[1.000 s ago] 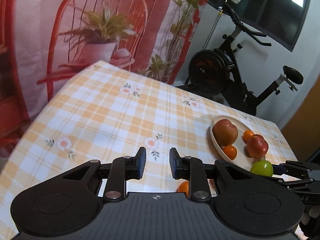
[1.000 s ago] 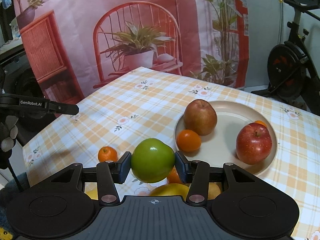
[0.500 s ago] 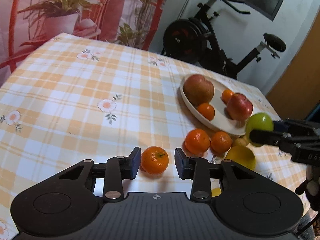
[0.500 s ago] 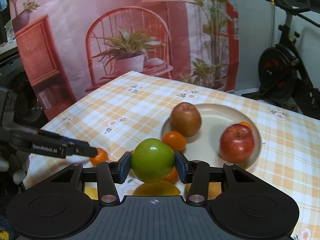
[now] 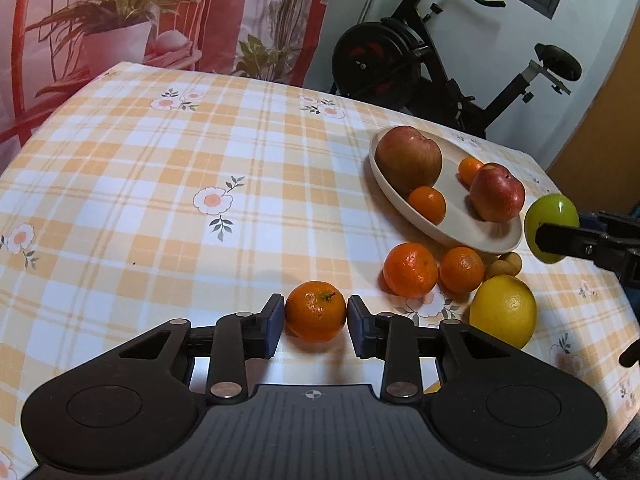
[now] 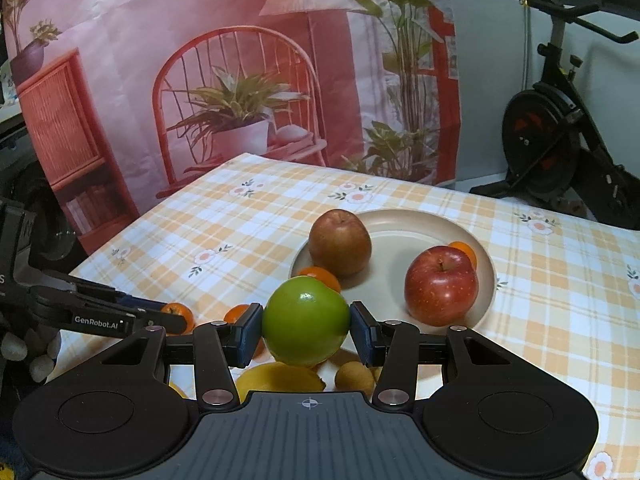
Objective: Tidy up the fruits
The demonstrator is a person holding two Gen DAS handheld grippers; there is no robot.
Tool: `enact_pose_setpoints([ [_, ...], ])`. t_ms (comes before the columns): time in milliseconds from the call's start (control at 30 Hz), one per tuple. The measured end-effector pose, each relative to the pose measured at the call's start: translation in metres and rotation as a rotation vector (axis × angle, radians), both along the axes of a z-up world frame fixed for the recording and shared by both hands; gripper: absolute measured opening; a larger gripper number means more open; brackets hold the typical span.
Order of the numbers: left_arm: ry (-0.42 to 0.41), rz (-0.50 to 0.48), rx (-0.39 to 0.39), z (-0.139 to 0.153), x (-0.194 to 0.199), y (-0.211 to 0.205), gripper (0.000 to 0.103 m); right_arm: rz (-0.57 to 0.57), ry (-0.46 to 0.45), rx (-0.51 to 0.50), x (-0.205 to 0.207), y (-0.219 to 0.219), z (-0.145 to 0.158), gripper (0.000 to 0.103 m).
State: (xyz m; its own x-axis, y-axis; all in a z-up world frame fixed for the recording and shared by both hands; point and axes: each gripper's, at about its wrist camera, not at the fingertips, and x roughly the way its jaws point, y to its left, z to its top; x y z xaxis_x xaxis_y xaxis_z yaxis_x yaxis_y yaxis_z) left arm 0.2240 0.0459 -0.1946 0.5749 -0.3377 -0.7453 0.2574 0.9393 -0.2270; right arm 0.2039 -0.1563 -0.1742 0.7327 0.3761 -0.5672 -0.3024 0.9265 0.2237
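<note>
My left gripper (image 5: 316, 322) is open, its pads on either side of a mandarin (image 5: 315, 316) that sits on the checked tablecloth. My right gripper (image 6: 306, 330) is shut on a green apple (image 6: 306, 332) and holds it above the table, just before the cream plate (image 6: 420, 222). The plate holds a brownish apple (image 6: 340, 242), a red apple (image 6: 440, 284) and two small mandarins. In the left wrist view the green apple (image 5: 550, 218) hangs at the plate's (image 5: 452, 228) right rim.
Two more mandarins (image 5: 410, 270), a yellow lemon (image 5: 502, 310) and small brown fruits (image 5: 506, 266) lie on the cloth by the plate. An exercise bike (image 5: 420, 60) stands behind the table. A printed backdrop hangs at the far edge.
My left gripper has dropped and moved forward so the mandarin now sits between its pads. My right gripper has carried the green apple closer to the plate.
</note>
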Motion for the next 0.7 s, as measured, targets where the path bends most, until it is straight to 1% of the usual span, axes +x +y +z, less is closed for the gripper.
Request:
enact_pose_setpoints([
  [133,-0.01,0.013,0.005,0.004,0.002,0.0,0.035,-0.009,-0.006,0.002,0.002,-0.006,0.001,0.043],
  [267,-0.047,0.007,-0.015,0.019,0.003,-0.004,0.035,-0.026,-0.015,0.003,0.005,-0.016,0.003,0.043],
  [567,-0.161,-0.068,-0.049,0.066,0.016,-0.042,0.035,-0.05,-0.041,-0.031,0.017,-0.042,0.013,0.043],
  [700,-0.189,-0.106,-0.057,0.077,0.028,-0.062,0.036,-0.072,-0.056,-0.053,0.023,-0.055,0.017,0.043],
])
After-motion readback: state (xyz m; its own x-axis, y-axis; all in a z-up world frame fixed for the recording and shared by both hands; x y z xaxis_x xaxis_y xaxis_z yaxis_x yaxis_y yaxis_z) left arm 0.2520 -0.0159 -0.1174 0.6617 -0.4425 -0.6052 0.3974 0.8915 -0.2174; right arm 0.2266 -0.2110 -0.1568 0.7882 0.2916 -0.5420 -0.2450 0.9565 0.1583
